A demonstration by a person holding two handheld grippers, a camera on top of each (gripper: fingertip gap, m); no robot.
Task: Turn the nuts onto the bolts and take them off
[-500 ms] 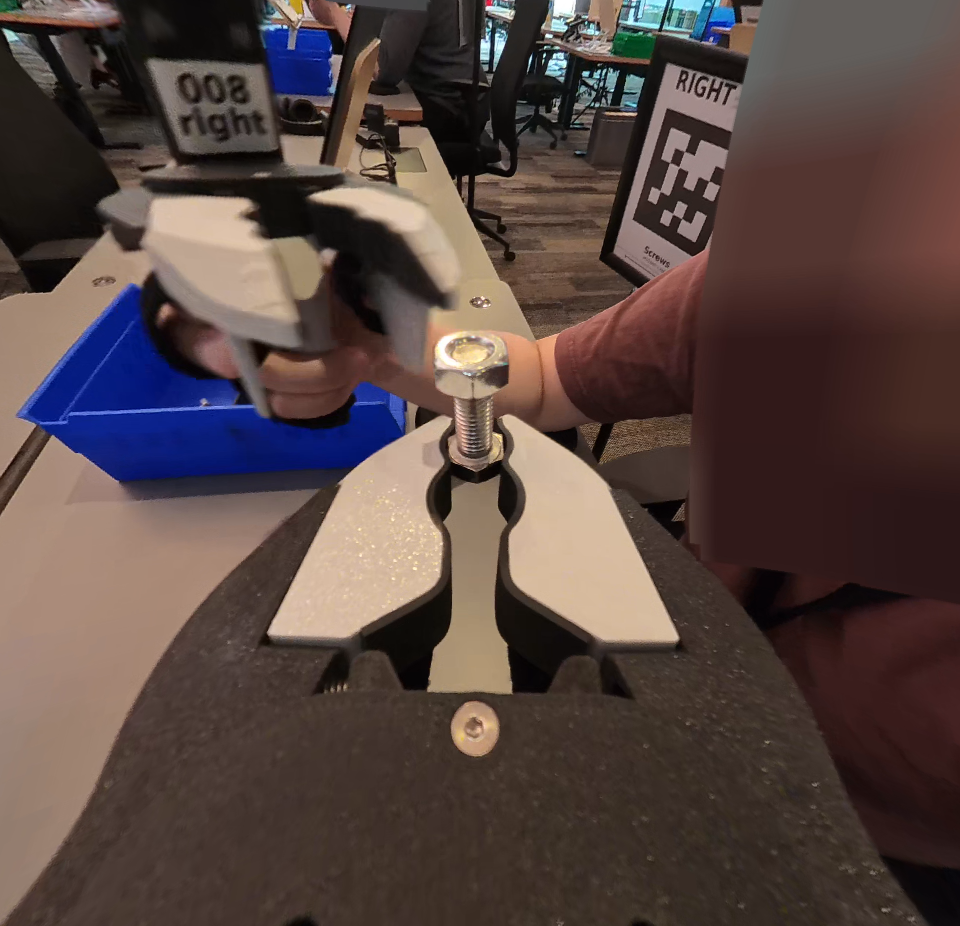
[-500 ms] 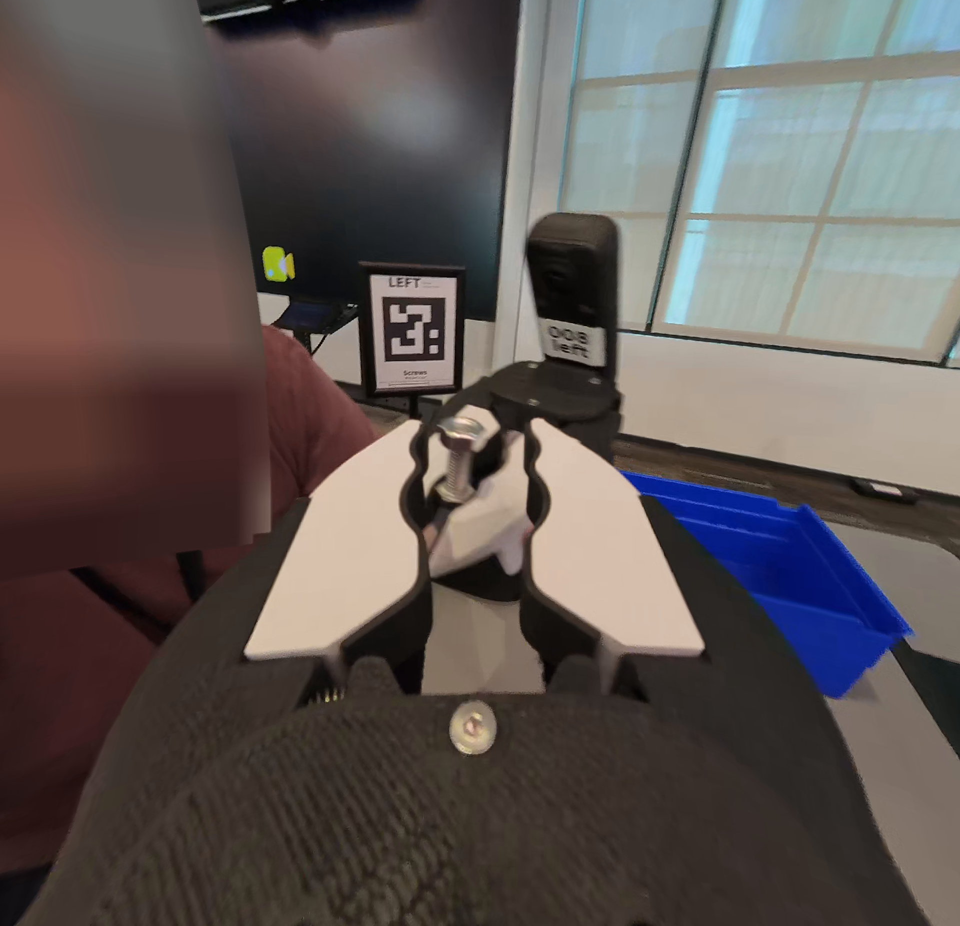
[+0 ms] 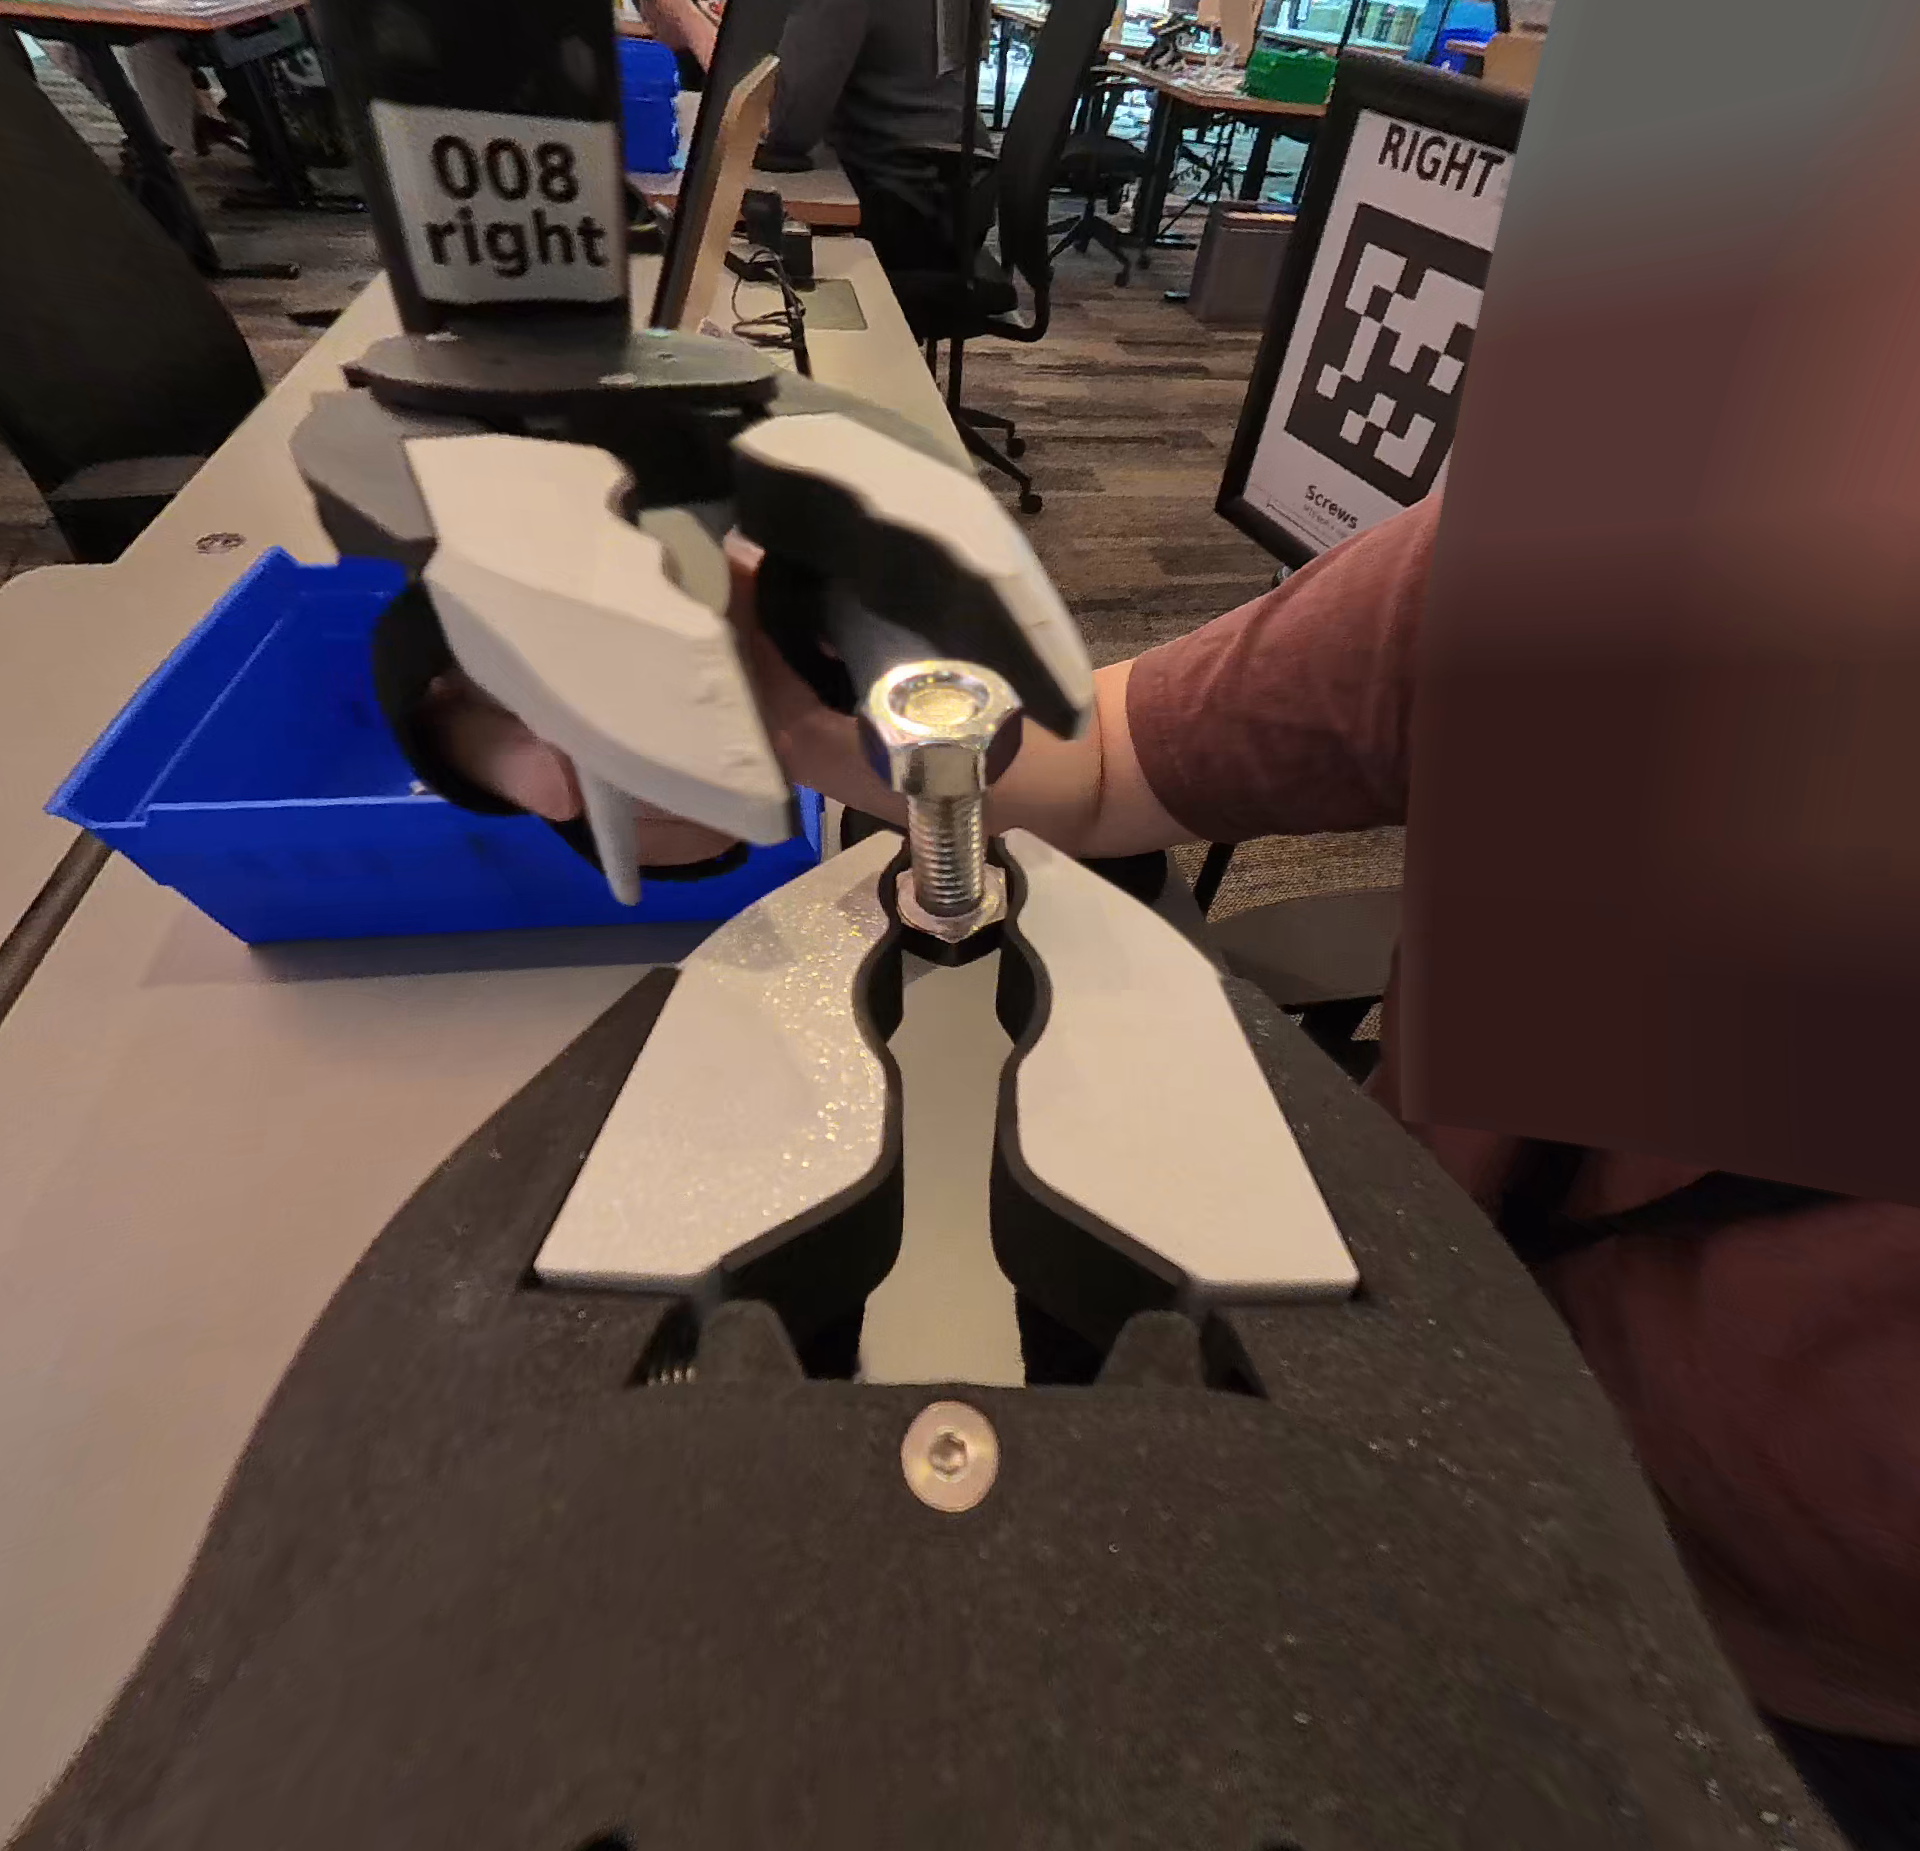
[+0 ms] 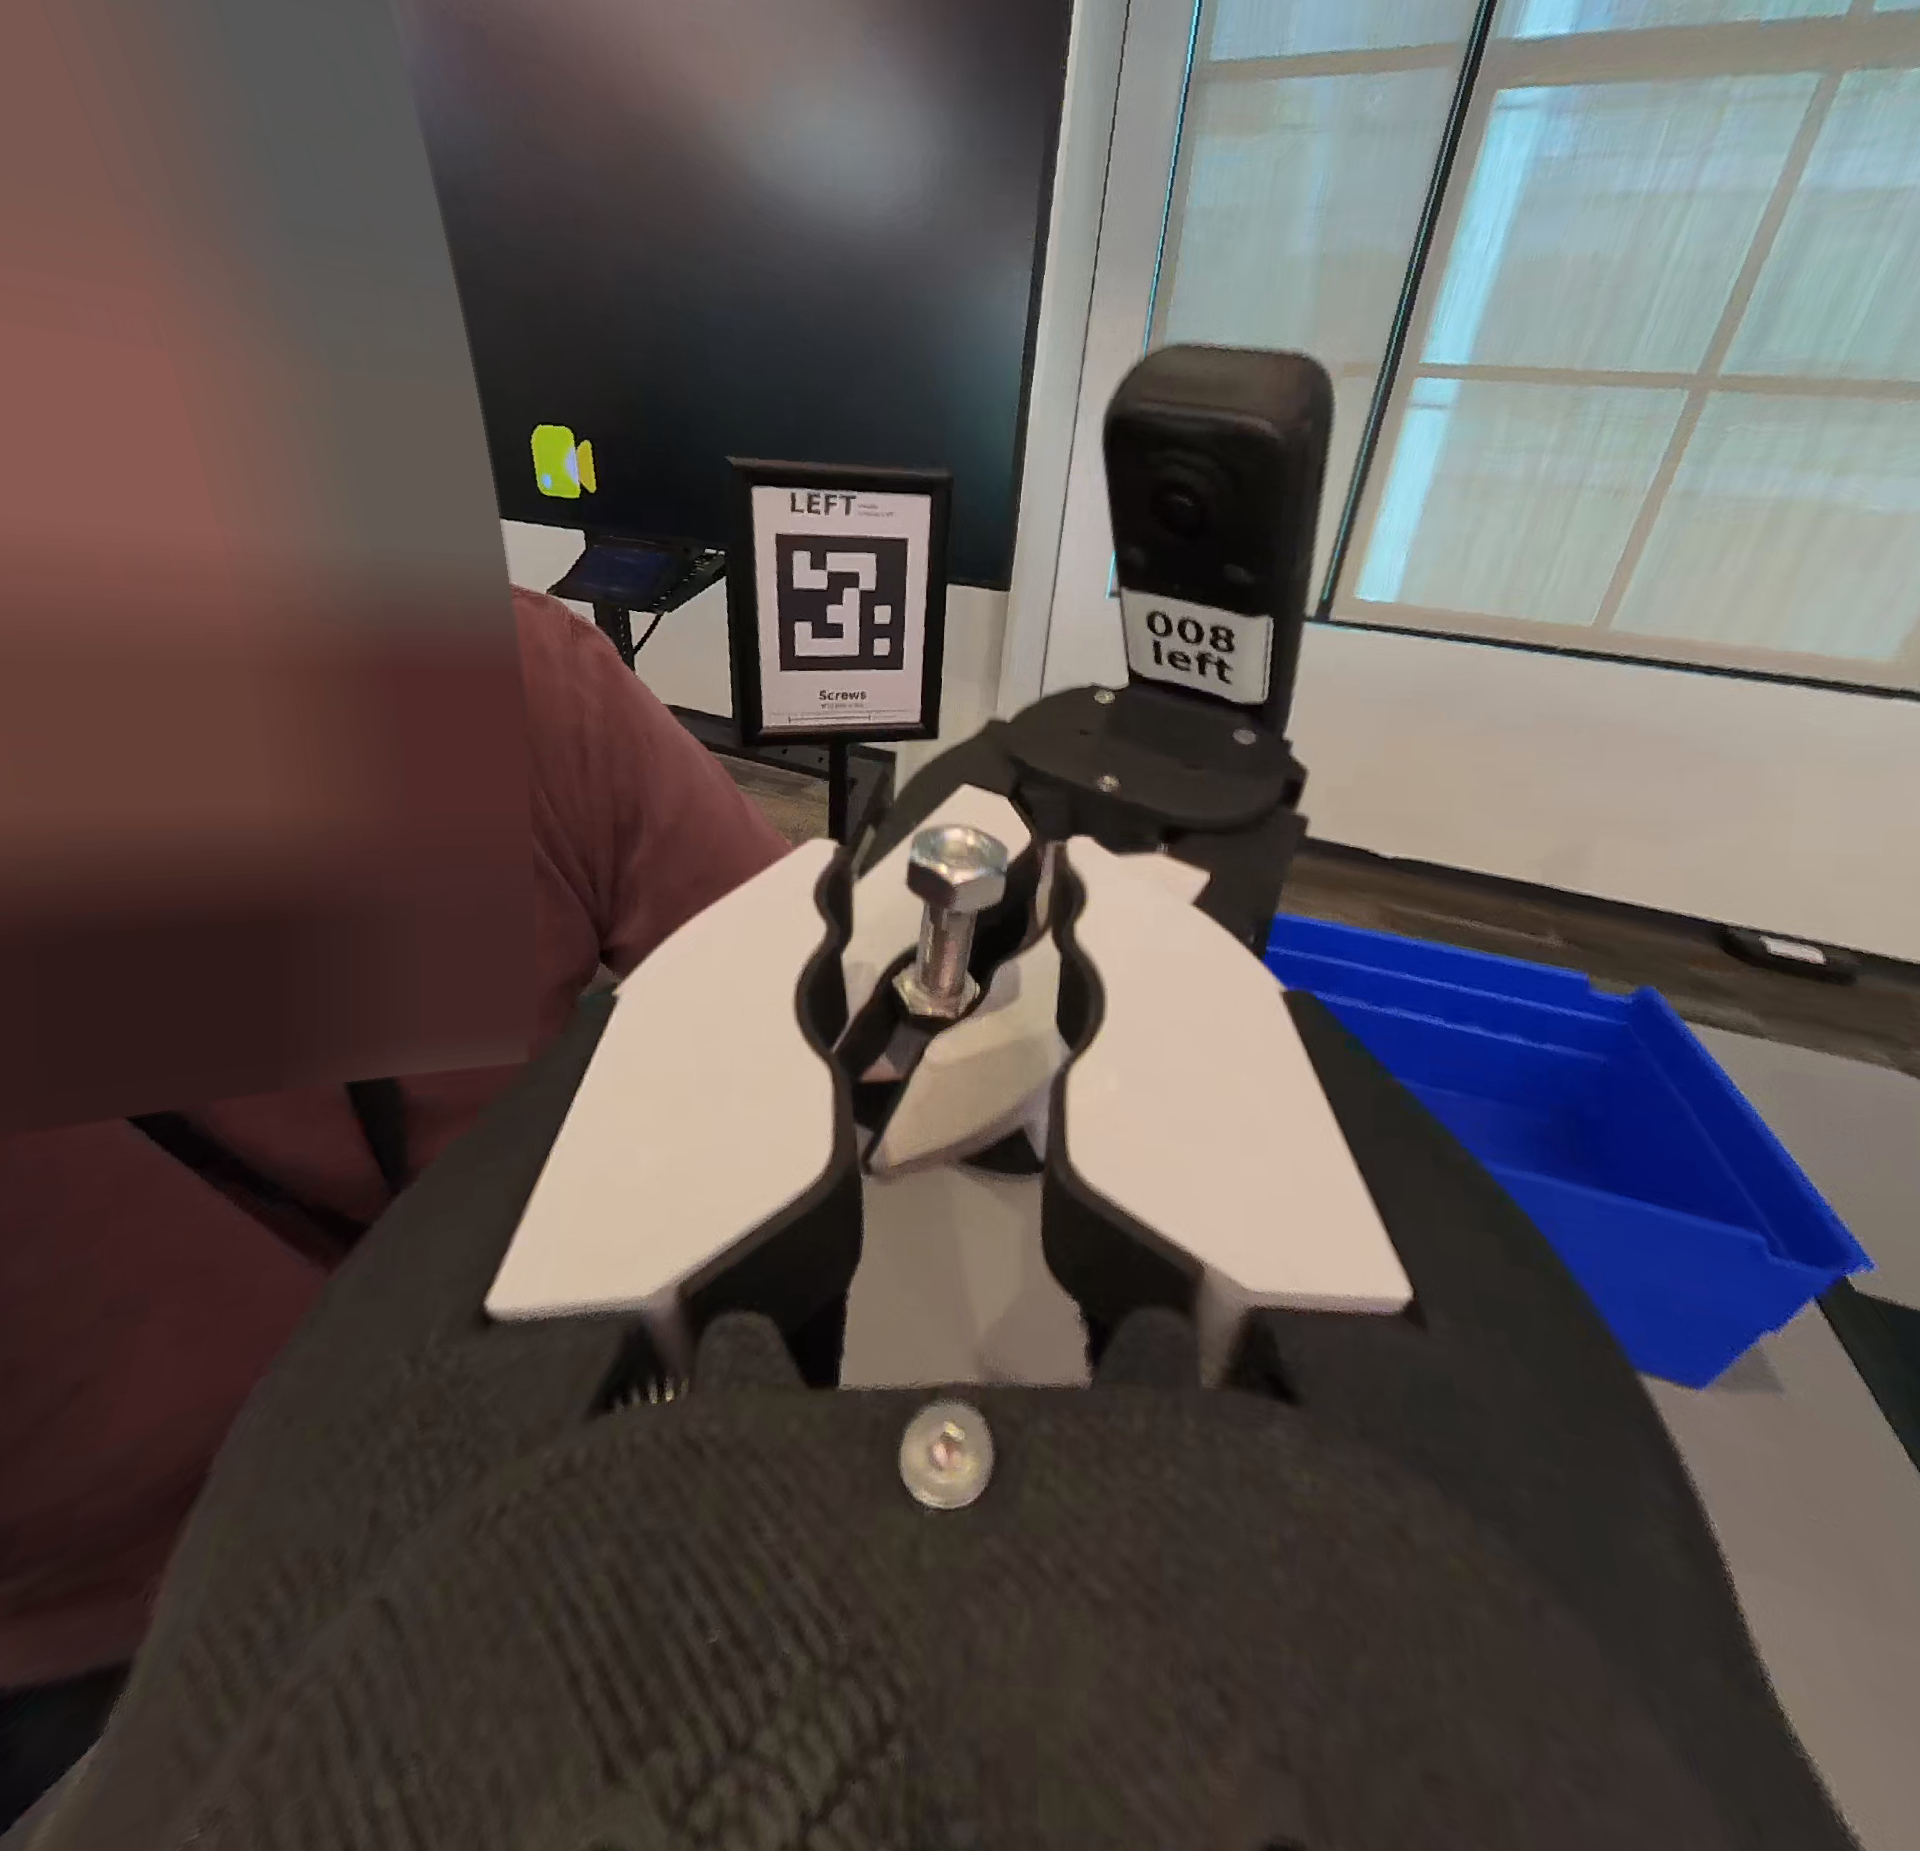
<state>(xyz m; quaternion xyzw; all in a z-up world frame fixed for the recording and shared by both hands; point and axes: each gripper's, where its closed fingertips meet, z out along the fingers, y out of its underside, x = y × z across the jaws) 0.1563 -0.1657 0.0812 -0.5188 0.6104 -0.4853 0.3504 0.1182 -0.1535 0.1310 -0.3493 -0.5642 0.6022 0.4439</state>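
The left hand-held gripper (image 3: 948,892) has its fingers clenched on a nut (image 3: 948,910) at their tips, and a silver bolt (image 3: 940,788) stands upright out of that nut, its hexagonal head on top and bare thread showing between head and nut. The right hand-held gripper (image 3: 914,752), gripped by a person's hand (image 3: 810,731), faces it with its fingers spread apart on either side of the bolt's head; one fingertip lies just beside the head, and whether it touches cannot be told. From the right wrist view the bolt (image 4: 948,918) shows between that gripper's parted fingers (image 4: 707,1053). Both grippers are held above the near edge of a grey table (image 3: 156,1126). A blue bin (image 3: 291,825) sits on the table beyond them. A framed marker sign (image 4: 840,606) stands farther off.
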